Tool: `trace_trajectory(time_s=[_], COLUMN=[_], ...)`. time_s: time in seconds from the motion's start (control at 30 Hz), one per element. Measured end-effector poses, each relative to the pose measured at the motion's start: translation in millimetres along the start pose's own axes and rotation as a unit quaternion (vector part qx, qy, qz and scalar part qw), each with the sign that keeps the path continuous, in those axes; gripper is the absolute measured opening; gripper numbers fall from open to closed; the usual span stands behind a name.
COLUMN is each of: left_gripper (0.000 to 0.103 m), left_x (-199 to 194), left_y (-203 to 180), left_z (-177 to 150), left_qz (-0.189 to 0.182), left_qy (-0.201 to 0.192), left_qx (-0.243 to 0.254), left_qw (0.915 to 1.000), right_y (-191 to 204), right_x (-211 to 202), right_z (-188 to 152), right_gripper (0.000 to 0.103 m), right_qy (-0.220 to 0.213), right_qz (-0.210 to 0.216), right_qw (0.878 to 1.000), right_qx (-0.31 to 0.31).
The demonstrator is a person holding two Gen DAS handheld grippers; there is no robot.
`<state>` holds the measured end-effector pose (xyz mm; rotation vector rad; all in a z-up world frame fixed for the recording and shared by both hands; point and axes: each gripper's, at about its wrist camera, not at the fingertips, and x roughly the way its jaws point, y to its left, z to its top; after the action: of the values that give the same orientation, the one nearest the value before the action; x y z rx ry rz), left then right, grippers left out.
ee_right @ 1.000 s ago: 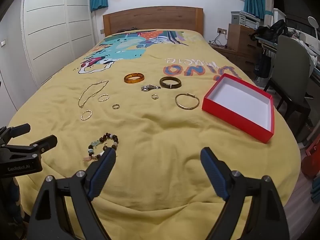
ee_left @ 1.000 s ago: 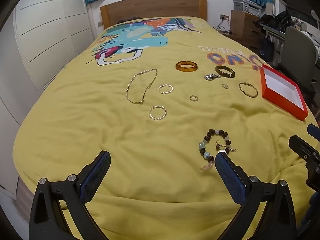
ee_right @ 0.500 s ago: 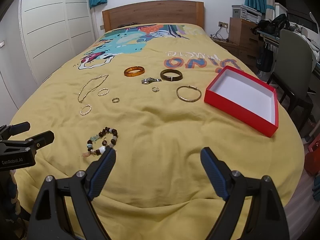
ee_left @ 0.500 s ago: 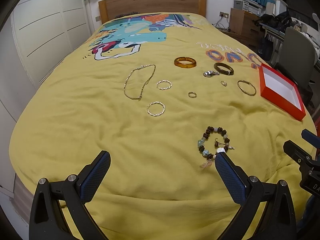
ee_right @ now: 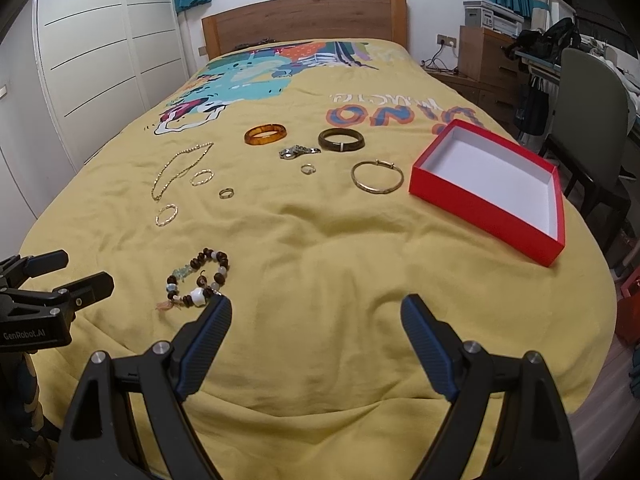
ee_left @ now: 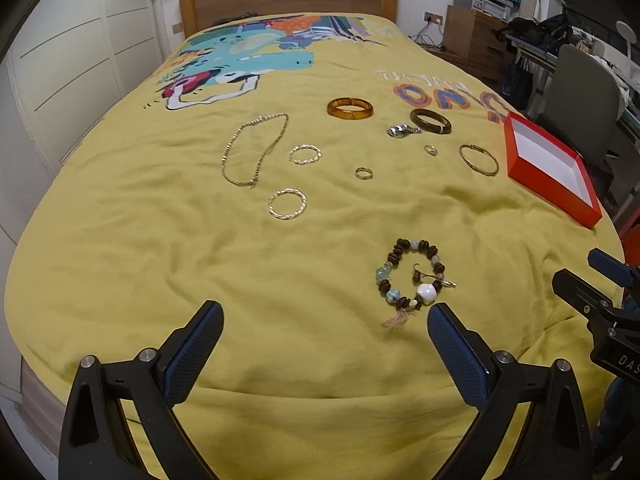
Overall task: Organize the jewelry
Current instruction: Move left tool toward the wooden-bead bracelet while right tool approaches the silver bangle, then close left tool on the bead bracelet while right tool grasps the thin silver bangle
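Jewelry lies spread on a yellow bedspread [ee_left: 160, 264]. A beaded bracelet [ee_left: 412, 276] lies nearest, also in the right wrist view [ee_right: 198, 278]. Farther off are a chain necklace [ee_left: 252, 148], two twisted rings [ee_left: 287, 204], an amber bangle [ee_left: 350, 108], a dark bangle [ee_left: 430, 121], a silver piece [ee_left: 402, 130], small rings [ee_left: 363, 173] and a thin gold bangle [ee_right: 377, 176]. An open red box [ee_right: 492, 190] with a white inside sits at the right. My left gripper [ee_left: 324, 326] is open and empty above the near edge. My right gripper [ee_right: 316, 320] is open and empty beside it.
A wooden headboard [ee_right: 304, 24] stands at the far end. White wardrobe doors [ee_right: 92, 68] line the left. A grey chair [ee_right: 592, 120], a desk and wooden drawers [ee_right: 484, 56] stand to the right of the bed.
Both grippers have moved slightly forward and tilted down over the bed; the jewelry sits a little closer in view. Both stay open. Nothing on the bed has moved.
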<state>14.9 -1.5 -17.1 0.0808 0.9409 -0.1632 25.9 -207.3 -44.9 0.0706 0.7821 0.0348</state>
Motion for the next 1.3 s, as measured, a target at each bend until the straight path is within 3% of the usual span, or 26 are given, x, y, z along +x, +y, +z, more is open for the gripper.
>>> trace_trajectory(time_s=[0.5, 1.1, 1.2, 1.3], left_gripper=[0.085, 0.084, 0.083, 0.083], left_x=[32.2, 89.0, 96.9, 103.6], left_y=[-25.1, -47.5, -48.0, -45.5], left_z=[7.2, 17.2, 17.4, 16.8], left_qz=[-0.047, -0.060, -0.065, -0.073], left_qy=[0.032, 0.084, 0.092, 0.100], left_qx=[0.029, 0.041, 0.041, 0.036], left_qw=[0.9979, 0.9938, 0.9928, 0.9916], right_y=[-17.5, -30.0, -29.4, -29.9], right_x=[23.9, 62.5, 73.6, 87.0], right_z=[6.4, 30.7, 38.8, 47.1], right_gripper=[0.085, 0.084, 0.081, 0.071], right_qy=[0.029, 0.046, 0.051, 0.058], right_qz=[0.029, 0.063, 0.074, 0.084], right_qw=[0.999, 0.997, 0.996, 0.995], right_qx=[0.010, -0.003, -0.010, -0.013])
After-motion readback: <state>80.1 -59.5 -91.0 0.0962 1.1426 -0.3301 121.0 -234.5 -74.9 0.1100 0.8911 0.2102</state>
